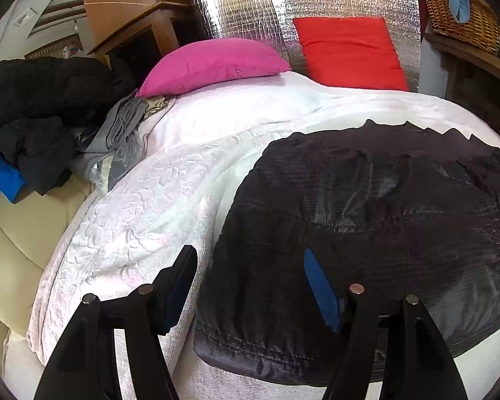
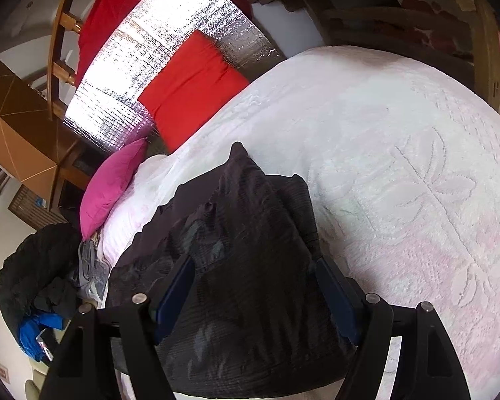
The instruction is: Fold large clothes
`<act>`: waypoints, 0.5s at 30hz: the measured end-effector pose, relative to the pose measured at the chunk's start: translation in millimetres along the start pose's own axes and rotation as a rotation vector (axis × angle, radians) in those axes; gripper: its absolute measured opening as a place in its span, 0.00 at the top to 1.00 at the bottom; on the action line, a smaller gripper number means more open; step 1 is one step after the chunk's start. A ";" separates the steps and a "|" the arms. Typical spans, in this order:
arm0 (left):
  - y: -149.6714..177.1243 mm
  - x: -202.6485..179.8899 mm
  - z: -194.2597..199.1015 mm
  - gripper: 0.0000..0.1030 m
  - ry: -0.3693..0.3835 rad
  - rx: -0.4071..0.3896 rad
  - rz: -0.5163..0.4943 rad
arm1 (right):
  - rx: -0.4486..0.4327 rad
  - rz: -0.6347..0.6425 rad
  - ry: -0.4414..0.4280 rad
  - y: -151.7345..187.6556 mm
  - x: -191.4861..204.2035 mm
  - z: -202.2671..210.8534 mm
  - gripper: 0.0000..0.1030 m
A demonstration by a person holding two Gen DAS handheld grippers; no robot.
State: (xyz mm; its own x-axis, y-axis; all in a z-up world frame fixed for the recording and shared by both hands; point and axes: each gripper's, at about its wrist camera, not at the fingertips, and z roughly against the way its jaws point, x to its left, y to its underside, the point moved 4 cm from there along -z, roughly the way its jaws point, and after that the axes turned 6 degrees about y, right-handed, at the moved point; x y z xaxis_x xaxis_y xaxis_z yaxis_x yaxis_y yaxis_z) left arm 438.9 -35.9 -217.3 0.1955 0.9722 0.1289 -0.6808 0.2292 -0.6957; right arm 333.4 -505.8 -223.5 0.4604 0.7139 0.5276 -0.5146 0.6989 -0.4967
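A large dark garment (image 1: pixel 366 233) lies folded on the white bedspread (image 1: pixel 143 220). My left gripper (image 1: pixel 250 286) is open above the garment's near left edge, with nothing between its fingers. In the right wrist view the same dark garment (image 2: pixel 243 266) lies bunched under my right gripper (image 2: pixel 256 296), which is open, its fingers wide apart over the cloth. I cannot tell whether the fingers touch the cloth.
A pink pillow (image 1: pixel 213 63) and a red cushion (image 1: pixel 350 50) lean at the bed's head against a silver foil panel (image 1: pixel 250 6). A pile of dark and grey clothes (image 1: pixel 43 116) sits at the left. A wicker basket (image 1: pixel 460 13) stands at the back right. The white bedspread (image 2: pixel 416 173) stretches right.
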 end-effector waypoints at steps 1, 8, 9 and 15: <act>0.0 1.1 -0.7 0.35 0.000 0.002 0.002 | 0.002 0.000 -0.001 0.1 -0.5 -0.1 0.24; 0.3 10.5 -7.2 0.34 0.010 0.026 0.026 | 0.024 0.029 -0.014 -1.2 -2.9 -3.0 0.24; 0.3 11.9 -8.4 0.34 0.012 0.030 0.029 | 0.027 0.032 -0.015 -0.7 -3.0 -3.6 0.24; 0.4 13.7 -11.7 0.34 0.026 0.044 0.035 | 0.046 0.045 -0.008 0.5 -7.2 -6.8 0.24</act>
State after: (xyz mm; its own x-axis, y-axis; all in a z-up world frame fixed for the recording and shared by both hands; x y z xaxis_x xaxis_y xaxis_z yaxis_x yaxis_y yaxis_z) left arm 449.5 -23.0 -224.1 0.1885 0.9783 0.0860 -0.7182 0.1971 -0.6674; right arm 334.8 -510.3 -232.3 0.4300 0.7443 0.5110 -0.5677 0.6630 -0.4879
